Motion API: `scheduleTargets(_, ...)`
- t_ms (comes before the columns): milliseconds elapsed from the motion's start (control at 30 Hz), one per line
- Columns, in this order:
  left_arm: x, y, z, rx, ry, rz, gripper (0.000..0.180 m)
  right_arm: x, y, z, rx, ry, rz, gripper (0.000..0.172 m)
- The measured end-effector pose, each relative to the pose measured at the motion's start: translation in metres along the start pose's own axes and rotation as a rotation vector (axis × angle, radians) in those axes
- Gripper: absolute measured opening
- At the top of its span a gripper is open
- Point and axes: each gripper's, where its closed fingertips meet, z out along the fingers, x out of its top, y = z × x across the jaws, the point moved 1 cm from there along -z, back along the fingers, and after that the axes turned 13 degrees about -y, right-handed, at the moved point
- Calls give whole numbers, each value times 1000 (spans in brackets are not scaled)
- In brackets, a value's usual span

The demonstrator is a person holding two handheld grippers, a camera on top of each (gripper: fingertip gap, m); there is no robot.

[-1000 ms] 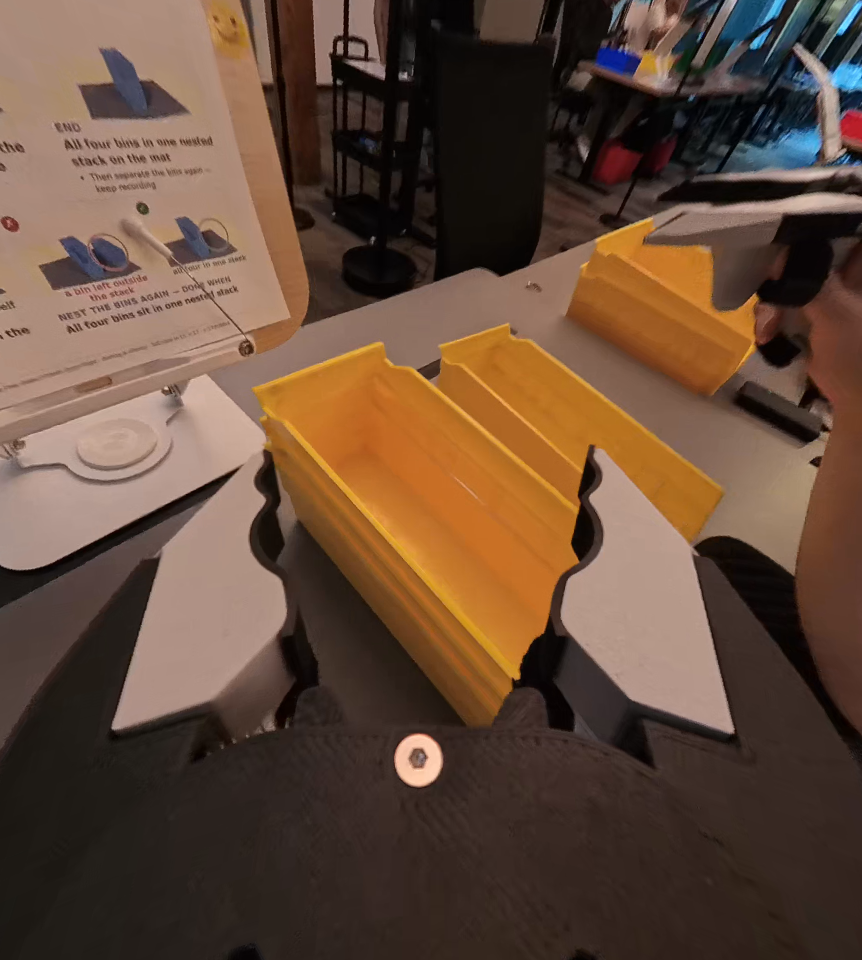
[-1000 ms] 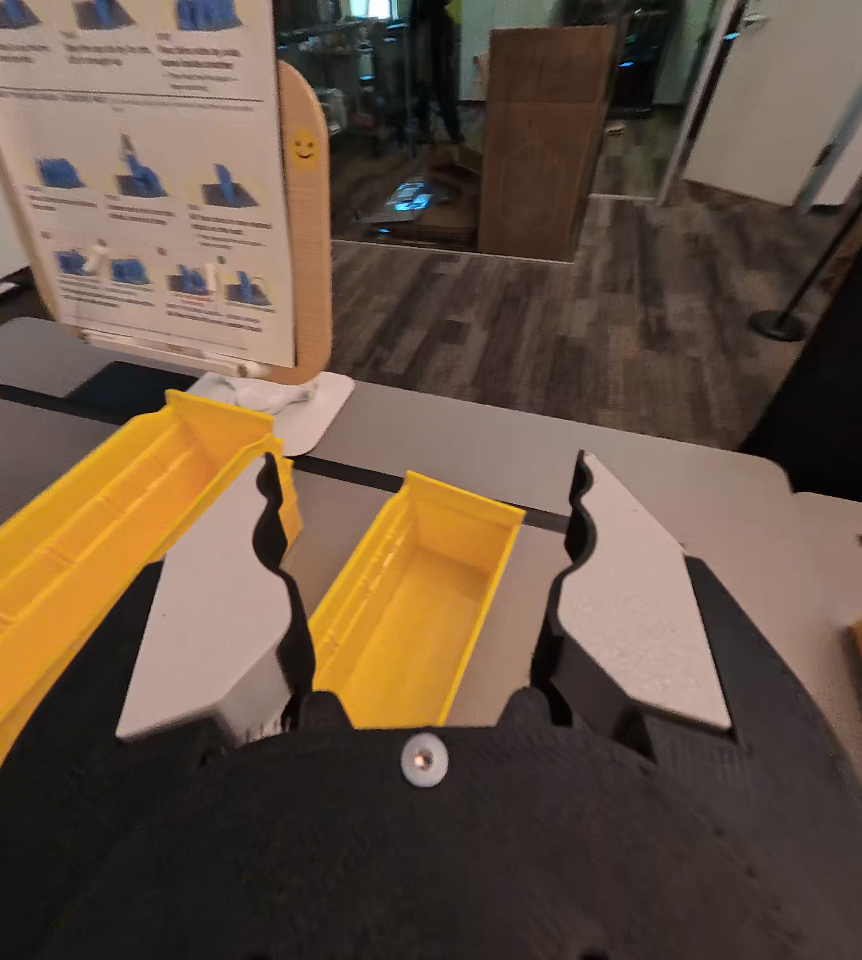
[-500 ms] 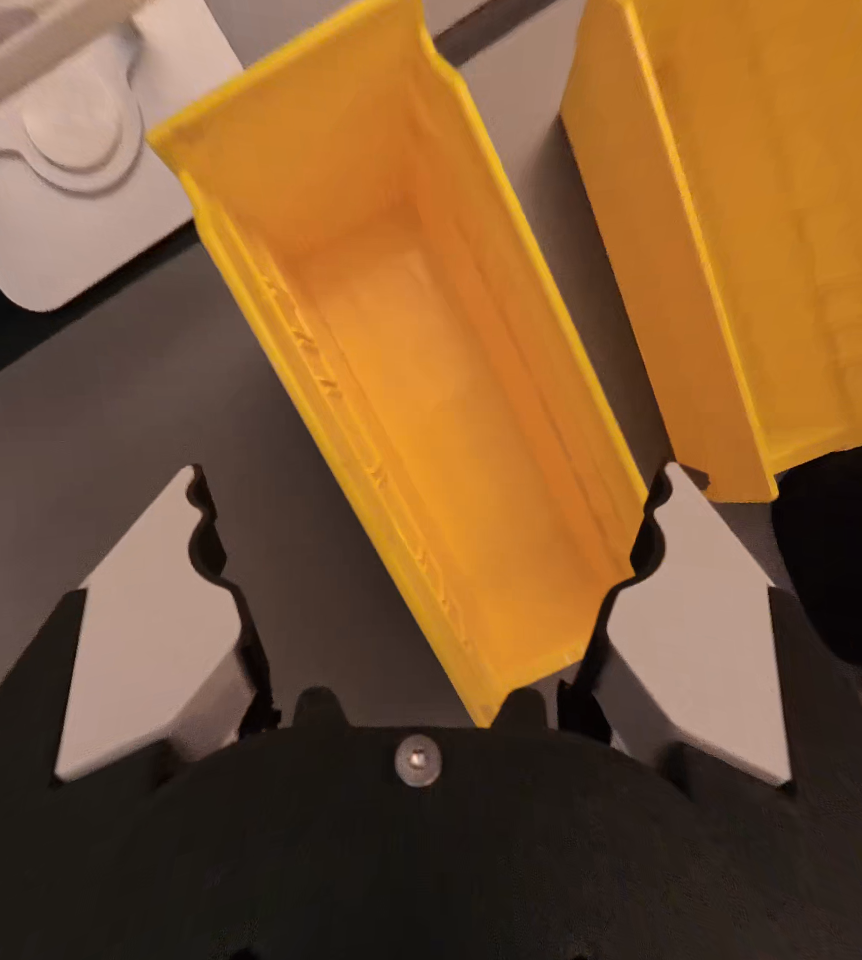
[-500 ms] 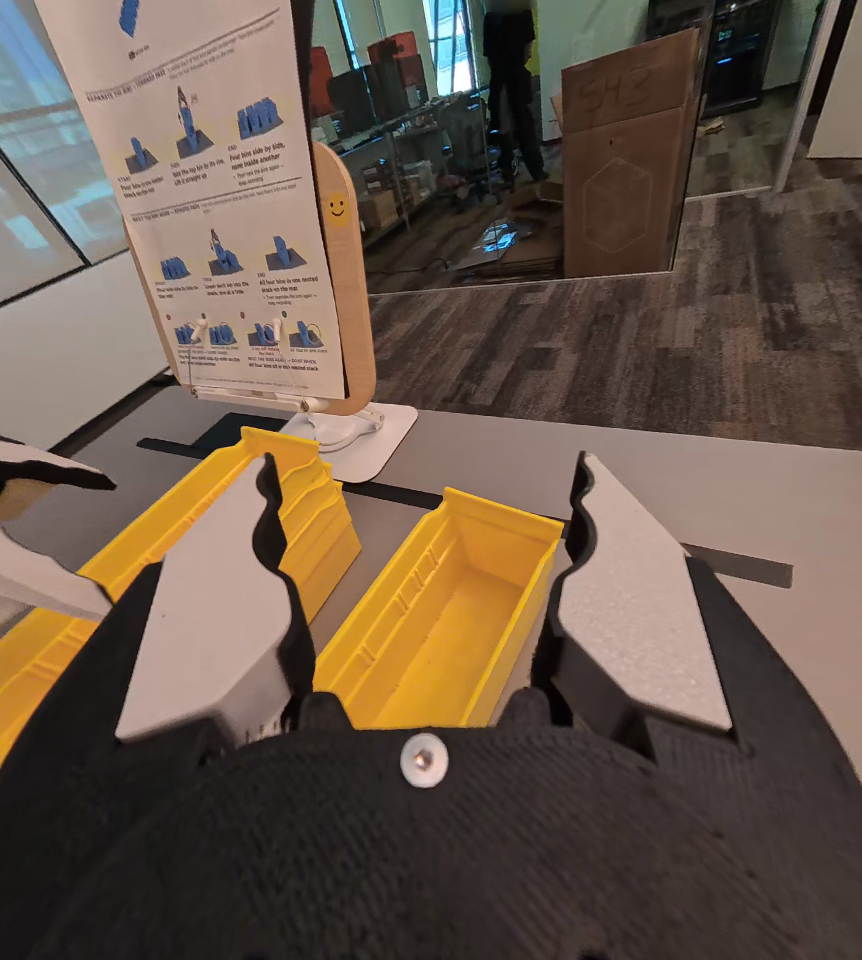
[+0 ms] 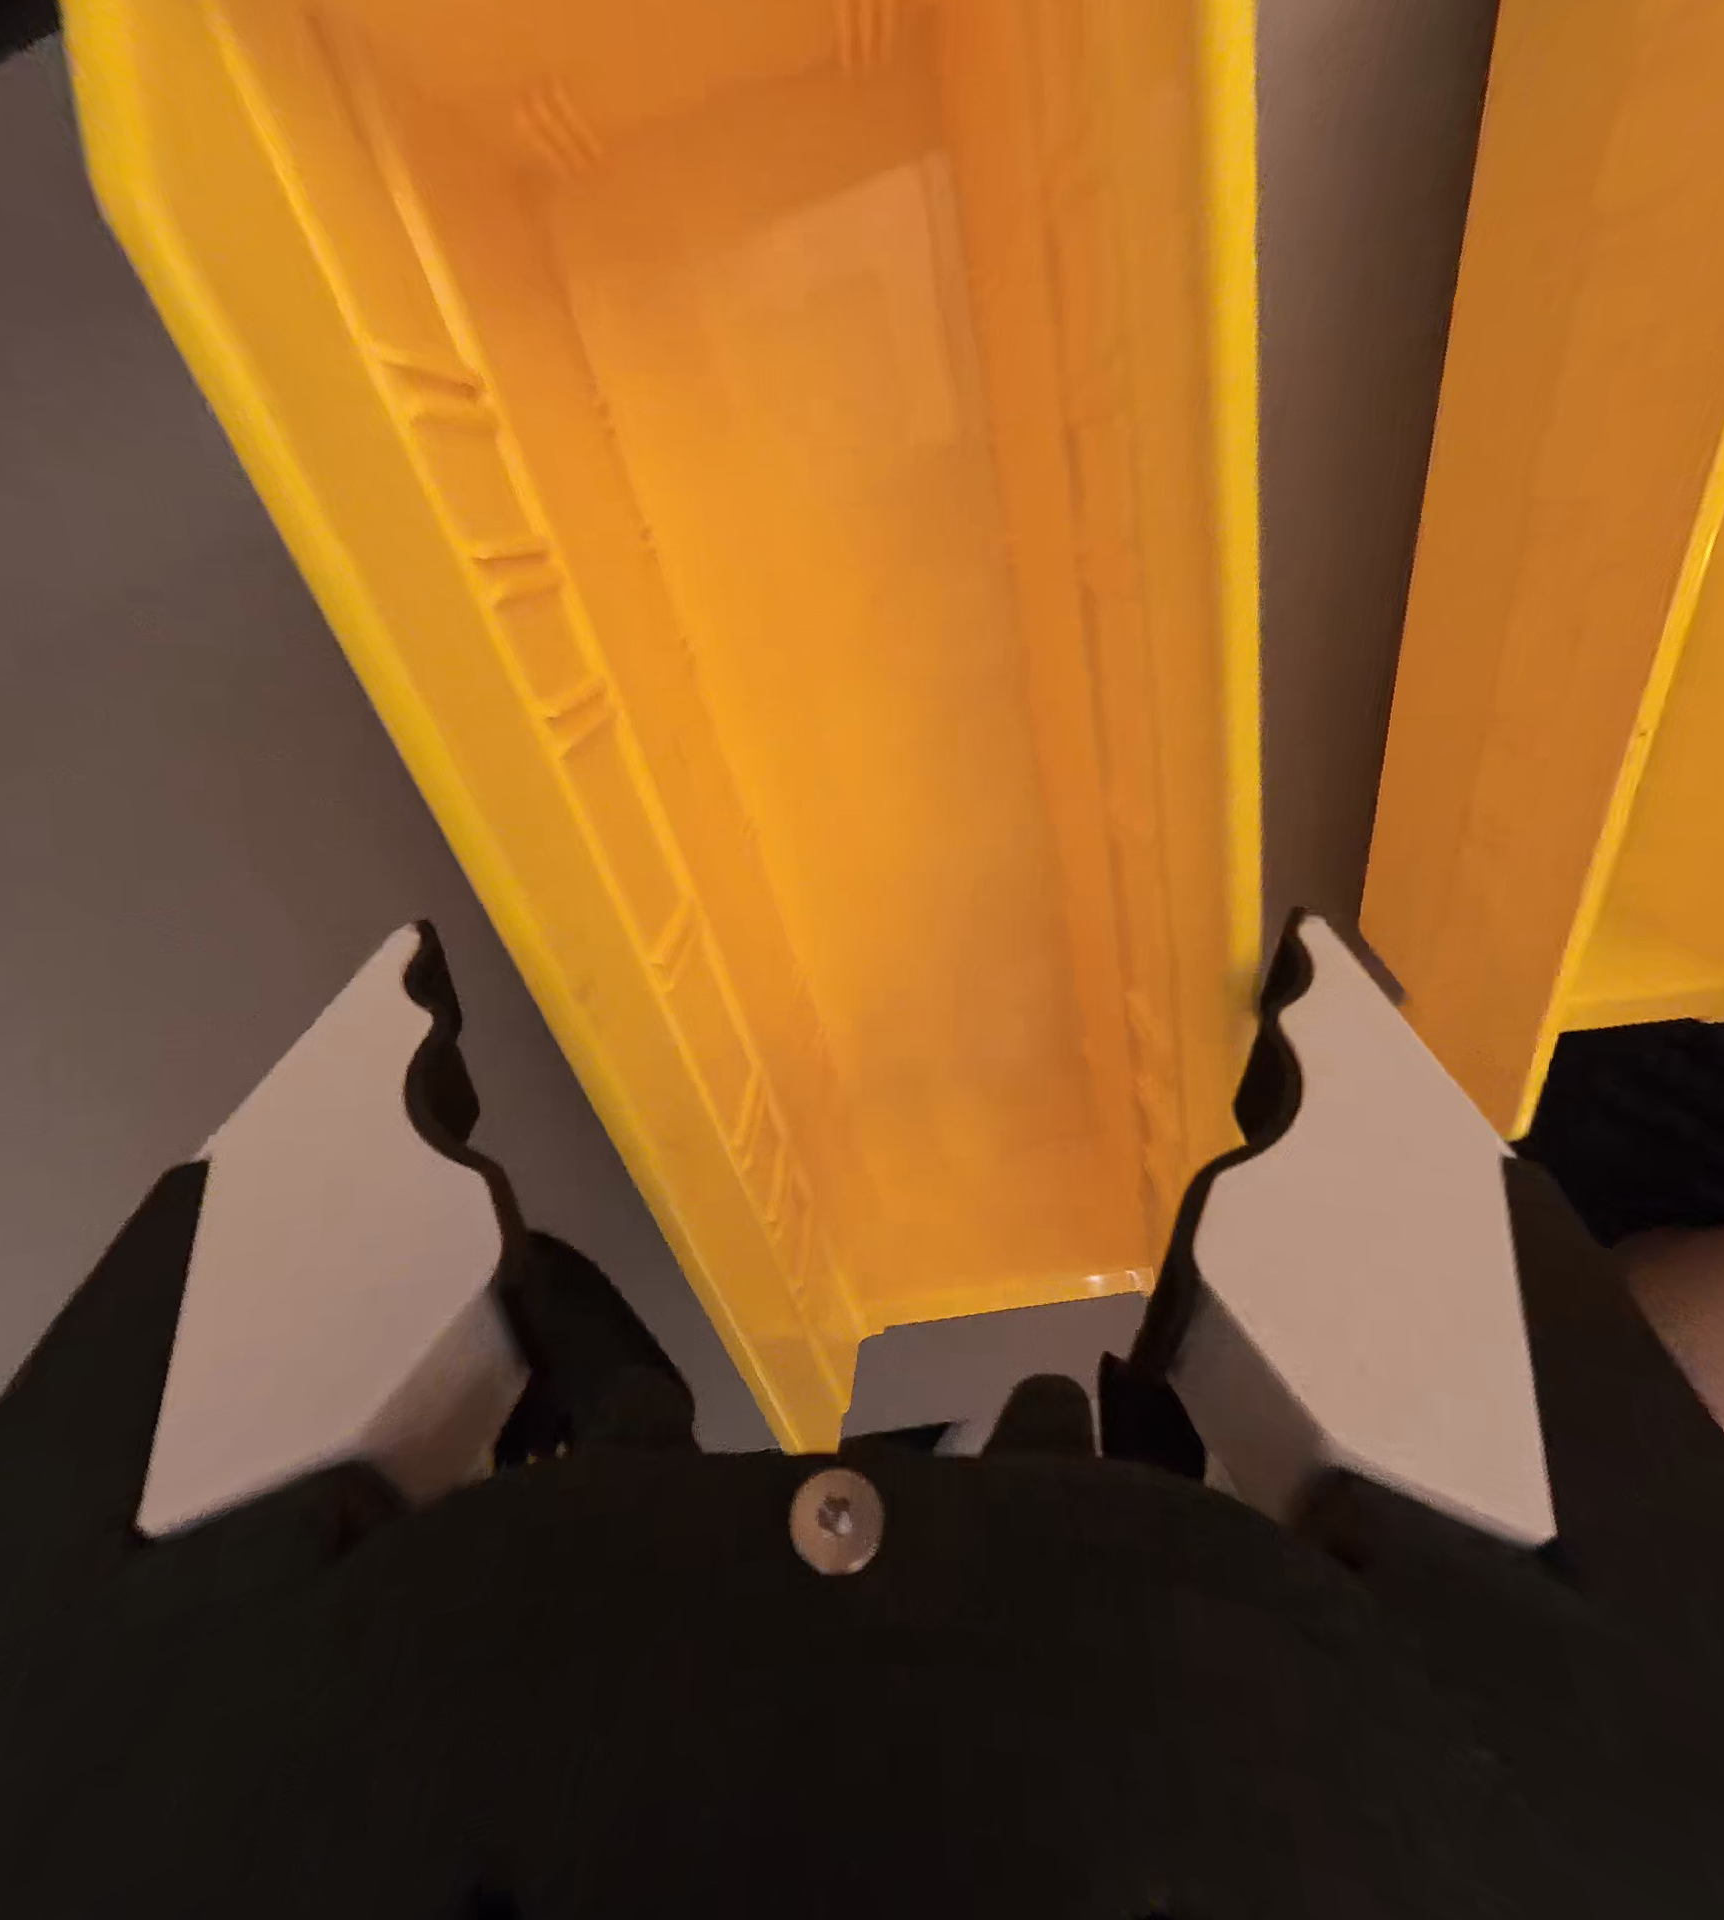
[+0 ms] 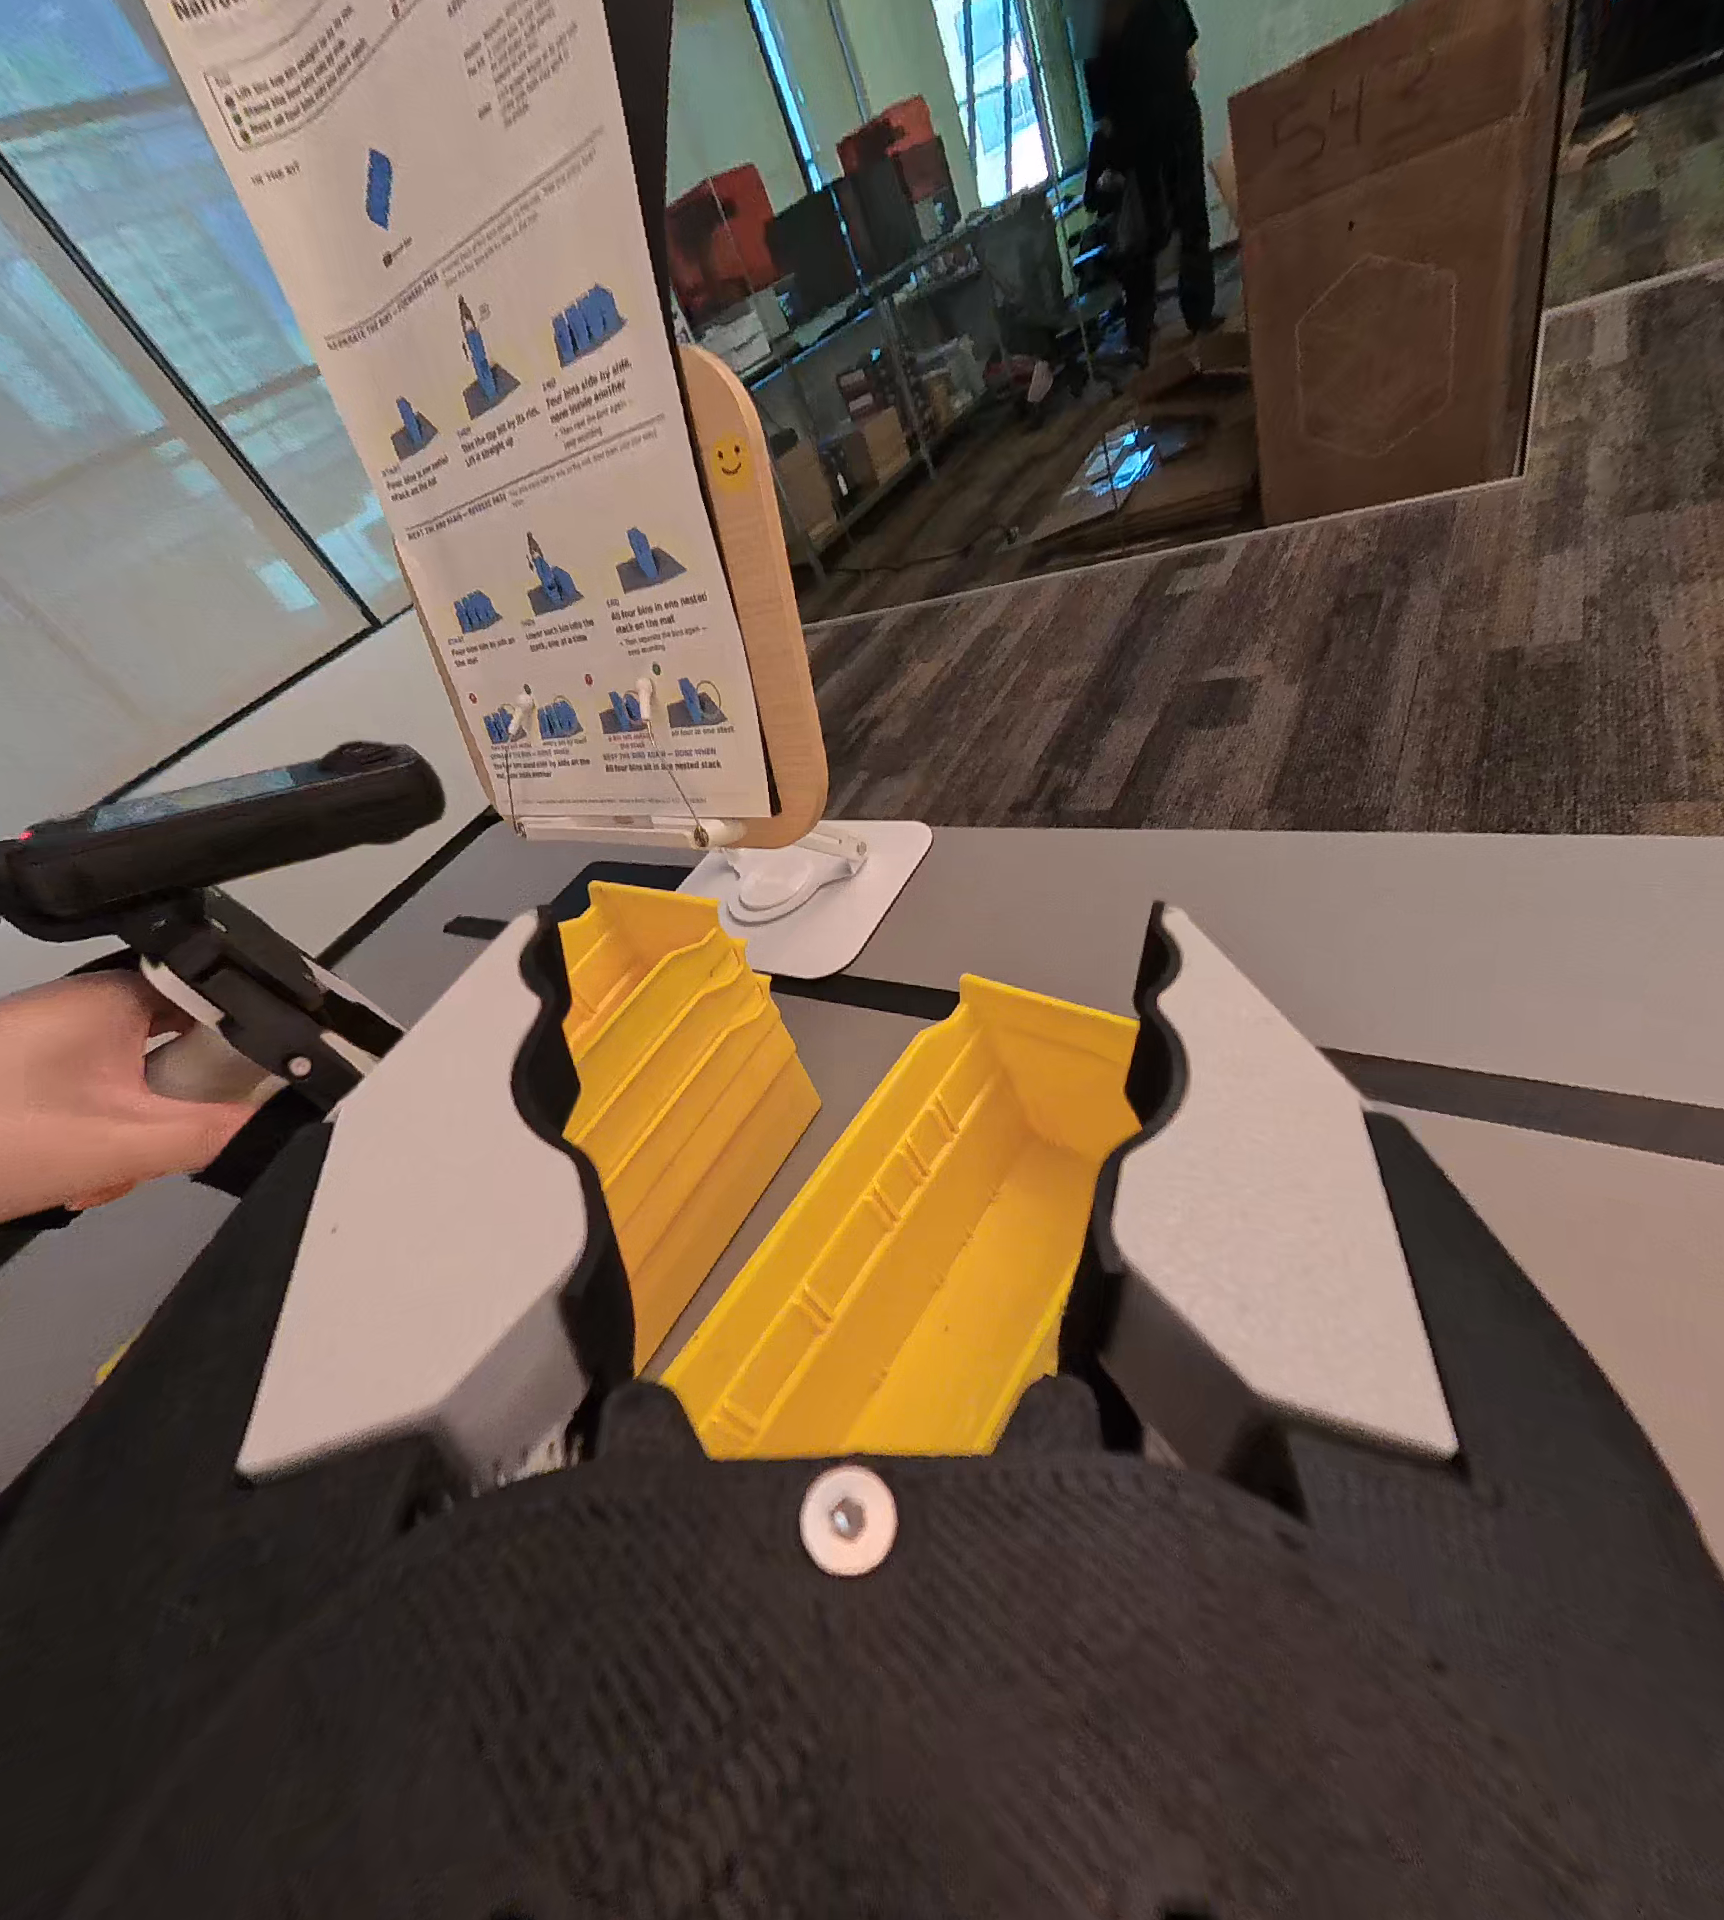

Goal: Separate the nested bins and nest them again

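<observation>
The left gripper (image 5: 853,971) had dropped close over the stack (image 5: 837,623), filling mid-frame, jaws spread wide around it, gripping nothing. The right gripper (image 6: 837,997) hovered open above the bin (image 6: 920,1247). Renesting looked near.

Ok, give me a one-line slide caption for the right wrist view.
Open right gripper above a single yellow bin, nested yellow stack alongside, instruction sheet behind.

The left gripper (image 5: 853,956) points steeply downward, its jaws spread wide. The right gripper (image 6: 842,940) hangs level, jaws parted too. A bare hand (image 6: 37,1101) grips the left handle.
</observation>
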Motion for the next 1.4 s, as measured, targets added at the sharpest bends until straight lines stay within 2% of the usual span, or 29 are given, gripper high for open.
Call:
scheduleTargets(67, 0, 4, 4, -12, -23, -2, 140, -4, 1, 4, 5, -26, 4, 110)
scheduleTargets(333, -3, 5, 5, 3, -101, -10, 131, -9, 4, 6, 37, -44, 41, 109)
scheduleTargets(500, -5, 5, 4, 11, -118, -9, 125, -7, 11, 5, -12, -34, 47, 109)
scheduleTargets(600, -6, 5, 3, 16, -135, -4, 123, 4, 30, -7, -186, 42, 38, 109)
scheduleTargets(733, -8, 6, 3, 17, -136, 6, 121, 30, 48, -48, -500, 289, -50, 103)
scheduleTargets(800, -9, 6, 3, 16, -146, 10, 121, 34, 48, -59, -570, 336, -55, 102)
scheduleTargets(933, -9, 6, 3, 20, -155, 3, 121, 34, 45, -58, -591, 337, -73, 101)
scheduleTargets(1167, -15, 9, -2, 34, -176, 13, 121, 28, 41, -35, -507, 269, -69, 99)
scheduleTargets(1400, -14, 10, -32, 27, -123, 12, 122, 26, 39, -30, -496, 251, -77, 98)
